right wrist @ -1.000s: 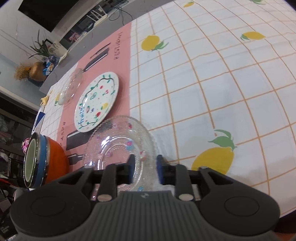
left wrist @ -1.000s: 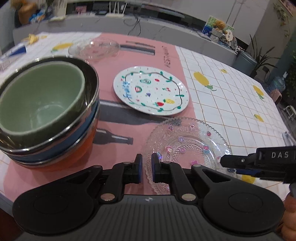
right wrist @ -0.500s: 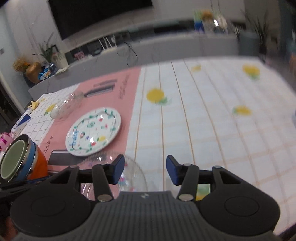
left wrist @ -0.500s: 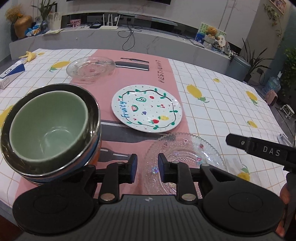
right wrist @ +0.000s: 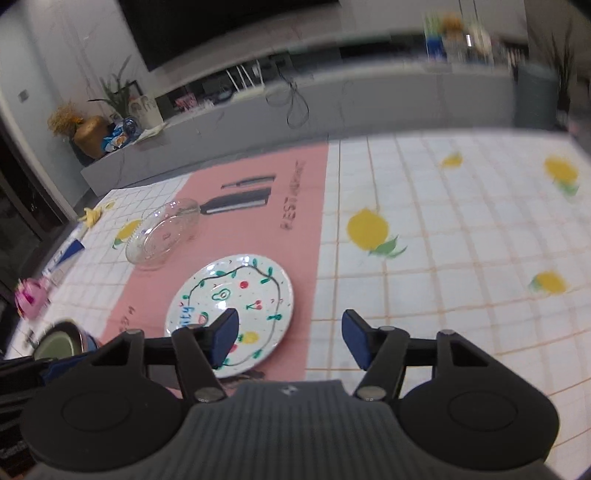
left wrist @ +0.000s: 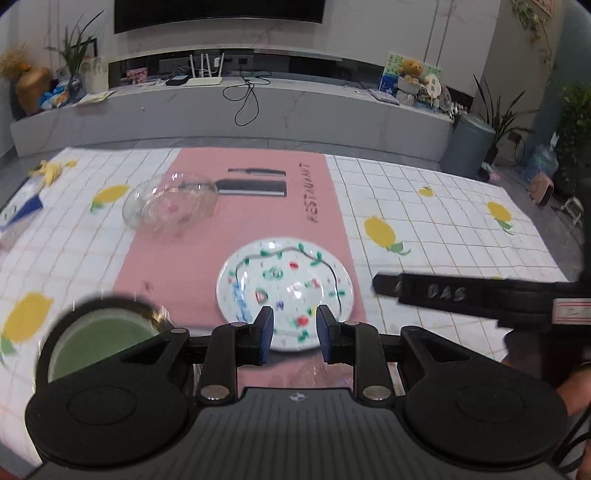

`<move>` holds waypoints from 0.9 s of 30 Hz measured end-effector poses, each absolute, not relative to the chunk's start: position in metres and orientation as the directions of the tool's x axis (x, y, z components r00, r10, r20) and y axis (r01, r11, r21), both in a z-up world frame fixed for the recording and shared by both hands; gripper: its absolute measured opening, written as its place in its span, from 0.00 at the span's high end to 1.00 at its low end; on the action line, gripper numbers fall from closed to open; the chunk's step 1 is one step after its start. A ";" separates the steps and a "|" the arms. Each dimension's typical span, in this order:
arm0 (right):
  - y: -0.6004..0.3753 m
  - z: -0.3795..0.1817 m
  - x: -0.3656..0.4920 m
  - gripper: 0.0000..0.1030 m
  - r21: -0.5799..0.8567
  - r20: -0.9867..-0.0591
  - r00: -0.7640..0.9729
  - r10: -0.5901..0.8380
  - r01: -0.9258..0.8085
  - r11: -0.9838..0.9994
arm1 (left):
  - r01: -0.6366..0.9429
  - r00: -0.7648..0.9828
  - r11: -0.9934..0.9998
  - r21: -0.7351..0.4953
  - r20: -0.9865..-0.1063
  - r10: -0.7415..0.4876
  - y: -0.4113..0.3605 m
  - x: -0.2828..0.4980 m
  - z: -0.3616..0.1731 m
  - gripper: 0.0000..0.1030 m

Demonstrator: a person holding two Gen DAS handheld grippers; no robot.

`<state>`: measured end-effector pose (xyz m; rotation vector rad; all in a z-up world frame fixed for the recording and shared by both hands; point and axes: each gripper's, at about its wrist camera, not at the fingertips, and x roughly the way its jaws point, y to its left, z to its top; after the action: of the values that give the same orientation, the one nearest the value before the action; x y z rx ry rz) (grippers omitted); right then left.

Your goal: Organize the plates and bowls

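My left gripper (left wrist: 291, 334) hangs above the table with its jaws parted and nothing between them; they have just been opening. My right gripper (right wrist: 290, 338) is spread wider, also empty, its jaws likewise just opening, and from the left wrist view one of its black arms crosses in from the right. Just below the left gripper's base a sliver of a clear glass plate (left wrist: 314, 373) shows on the pink runner (left wrist: 236, 236), mostly hidden by the gripper body. To the left of my left fingers, close in, sits the stack of bowls (left wrist: 99, 343), a green one nested in a steel one, blurred. Straight ahead of both grippers lies the white painted plate (left wrist: 284, 284) (right wrist: 236, 291), flat on the runner and apart from the bowls. Farther out and to the left rests a clear glass dish (left wrist: 170, 206) (right wrist: 162, 232), straddling the runner's edge and the lemon-print tablecloth (left wrist: 443, 229). Beyond the table's far edge runs a long grey shelf (left wrist: 295, 107) with a dark screen (left wrist: 219, 14) above it.
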<state>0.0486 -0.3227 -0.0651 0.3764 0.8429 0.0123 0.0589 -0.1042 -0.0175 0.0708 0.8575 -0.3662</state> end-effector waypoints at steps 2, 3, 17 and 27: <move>-0.328 -0.075 0.062 0.41 0.404 -0.739 0.636 0.224 0.151 0.902 | 0.360 0.576 0.931 -0.061 -0.770 -0.273 -0.108 0.074 -0.015 0.71; -0.331 -0.080 0.067 0.45 0.443 -0.734 0.629 0.256 0.157 0.883 | 0.371 0.558 0.927 -0.053 -0.785 -0.268 -0.110 0.081 -0.015 0.71; -0.341 -0.119 0.103 0.55 0.570 -0.758 0.537 0.370 0.268 0.777 | 0.486 0.336 0.872 0.053 -0.933 -0.131 -0.118 0.176 -0.049 0.71; -0.347 -0.127 0.111 0.65 0.582 -0.761 0.533 0.371 0.307 0.753 | 0.468 0.236 0.883 0.029 -0.967 -0.093 -0.114 0.220 -0.076 0.71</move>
<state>0.1113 -0.3473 -0.1269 0.7522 1.0352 0.0429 0.2195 -0.1144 -0.0762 0.3438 1.2813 -0.3952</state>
